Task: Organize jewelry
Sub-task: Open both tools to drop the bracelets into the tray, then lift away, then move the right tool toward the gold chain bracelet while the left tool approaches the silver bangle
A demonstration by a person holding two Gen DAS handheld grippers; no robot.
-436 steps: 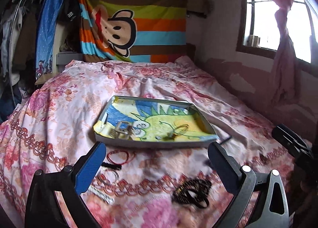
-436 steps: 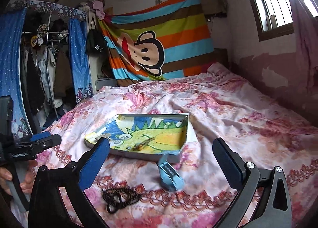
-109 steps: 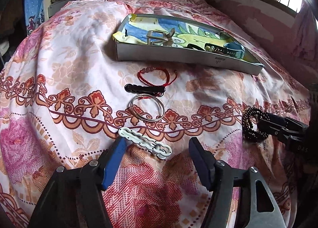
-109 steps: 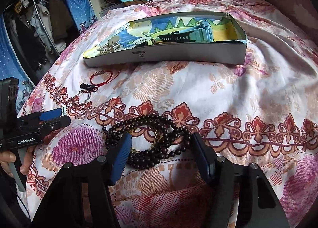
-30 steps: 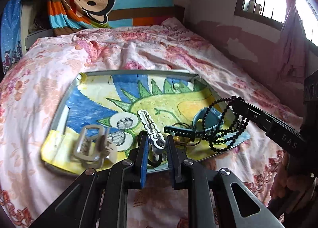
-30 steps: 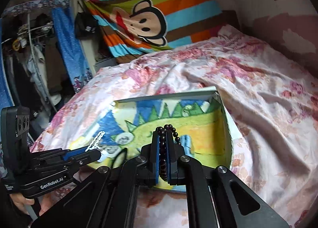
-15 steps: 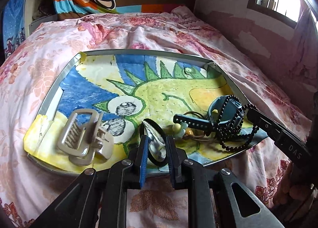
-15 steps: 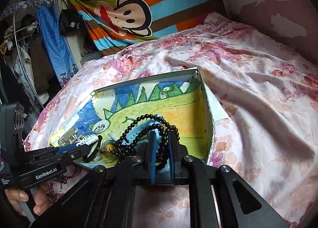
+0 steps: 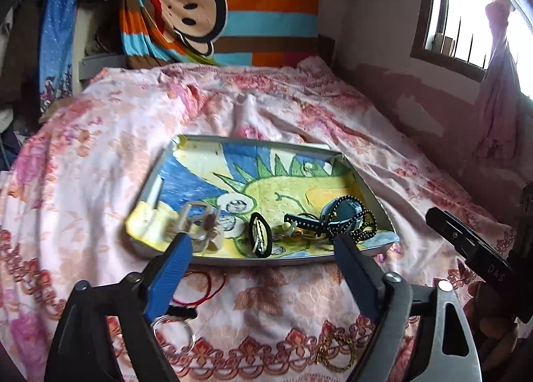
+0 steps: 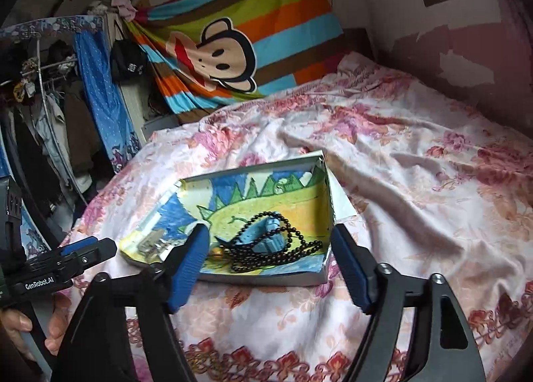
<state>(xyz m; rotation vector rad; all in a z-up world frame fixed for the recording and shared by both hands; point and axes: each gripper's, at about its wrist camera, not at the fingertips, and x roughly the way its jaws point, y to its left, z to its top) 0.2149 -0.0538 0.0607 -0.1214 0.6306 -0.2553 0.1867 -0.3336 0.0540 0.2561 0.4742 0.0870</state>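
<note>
From the left wrist view, the left hand-held gripper [image 9: 263, 268] hangs just short of the tray's near wall, angled down toward it, its jaws having just been opening and now wide apart with nothing between them; the white hair clip [image 9: 259, 238] lies released inside the tray [image 9: 253, 140], leaning on a black oval clip, beside the beige claw clip [image 9: 200, 227] and the blue watch [image 9: 343, 215] draped with the black bead necklace [image 9: 358, 227]. The tray serves as the collecting place, I judge, so each piece is let go over it. On the bed [image 9: 100, 135], nearer than the tray, a red cord bracelet [image 9: 200, 285], a metal ring [image 9: 173, 332] and a gold chain [image 9: 336, 348] wait uncollected (a black clip too, half hidden by the blue pad). From the right wrist view, the right hand-held gripper [image 10: 269, 263] points slightly downward at the tray's near right corner, its jaws likewise just opened and empty; the bead necklace rests loosely across the watch, clear of both pads. At the left edge the other tool shows, held by a hand [image 10: 30, 325].
</note>
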